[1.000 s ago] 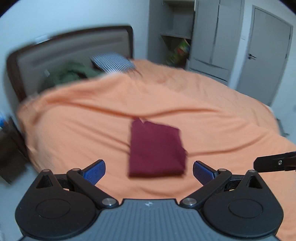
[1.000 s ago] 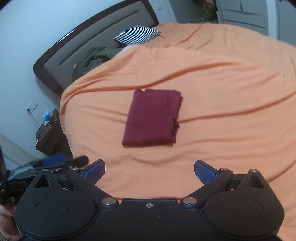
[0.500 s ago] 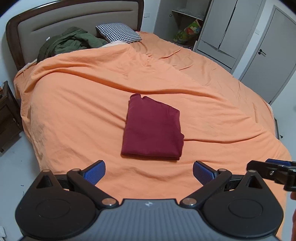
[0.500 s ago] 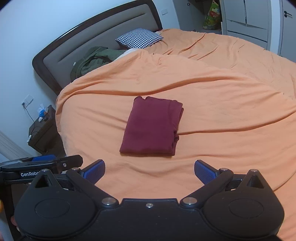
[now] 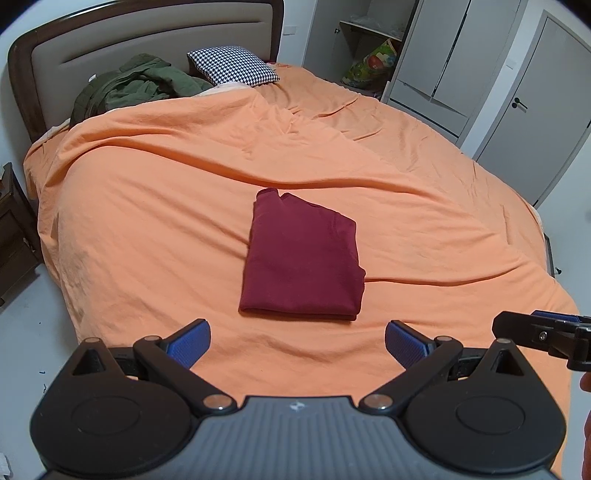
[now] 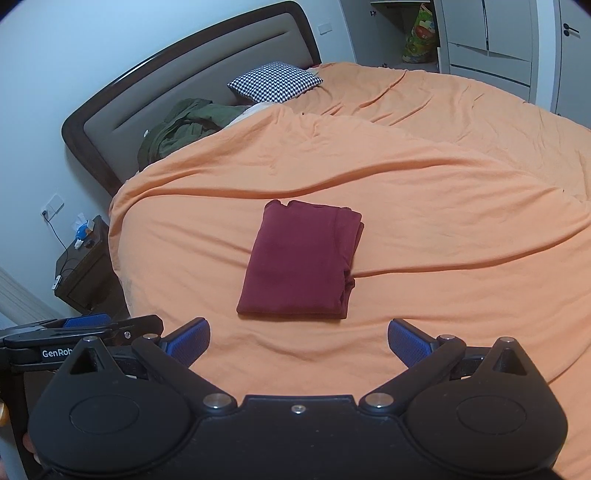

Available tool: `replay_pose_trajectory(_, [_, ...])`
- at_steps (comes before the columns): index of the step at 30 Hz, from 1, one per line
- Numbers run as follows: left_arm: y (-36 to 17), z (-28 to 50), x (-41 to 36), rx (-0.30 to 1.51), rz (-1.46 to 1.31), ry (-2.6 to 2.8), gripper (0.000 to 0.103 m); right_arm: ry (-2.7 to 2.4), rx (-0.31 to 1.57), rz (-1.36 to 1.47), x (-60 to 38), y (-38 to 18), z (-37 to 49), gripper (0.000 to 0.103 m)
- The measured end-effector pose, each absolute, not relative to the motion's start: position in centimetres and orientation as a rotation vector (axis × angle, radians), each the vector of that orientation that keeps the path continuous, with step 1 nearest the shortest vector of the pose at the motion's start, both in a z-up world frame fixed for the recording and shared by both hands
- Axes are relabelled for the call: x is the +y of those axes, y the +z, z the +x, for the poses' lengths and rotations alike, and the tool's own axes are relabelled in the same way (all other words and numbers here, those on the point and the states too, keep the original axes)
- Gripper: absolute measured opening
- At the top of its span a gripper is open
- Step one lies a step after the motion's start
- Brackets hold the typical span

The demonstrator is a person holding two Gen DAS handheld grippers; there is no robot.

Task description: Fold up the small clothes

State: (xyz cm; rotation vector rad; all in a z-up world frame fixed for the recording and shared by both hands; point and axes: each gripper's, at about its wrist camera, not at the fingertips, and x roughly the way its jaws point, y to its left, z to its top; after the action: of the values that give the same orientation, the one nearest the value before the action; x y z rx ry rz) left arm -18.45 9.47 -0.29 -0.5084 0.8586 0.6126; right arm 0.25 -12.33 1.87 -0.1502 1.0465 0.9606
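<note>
Both cameras have pulled back and steadied since a second ago, when the left view was blurred; the shirt has not shifted on the bed. Folded into a neat dark red rectangle, the shirt (image 5: 301,258) lies flat on the orange blanket (image 5: 147,206) near the middle of the bed, its thicker stacked edges along the right side. Spread wide and holding nothing, the left gripper (image 5: 297,341) hovers short of the shirt's near edge with its blue pads apart. Beside it on the right, the right gripper (image 6: 298,341) is likewise released and empty, well clear of the cloth. Against the headboard (image 5: 147,33) sit a green jacket (image 5: 136,83) and a checked pillow (image 5: 232,66). Beside the bed stands a dark nightstand (image 6: 83,271).
</note>
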Motion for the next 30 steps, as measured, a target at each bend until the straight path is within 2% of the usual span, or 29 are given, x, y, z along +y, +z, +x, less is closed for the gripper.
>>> replay_pose_trajectory(30, [0.0,-19.9,9.1,0.844,-0.530,0.627,0.103,0.976,1.029,-0.149,-11.9,2.3,-0.1,0.102])
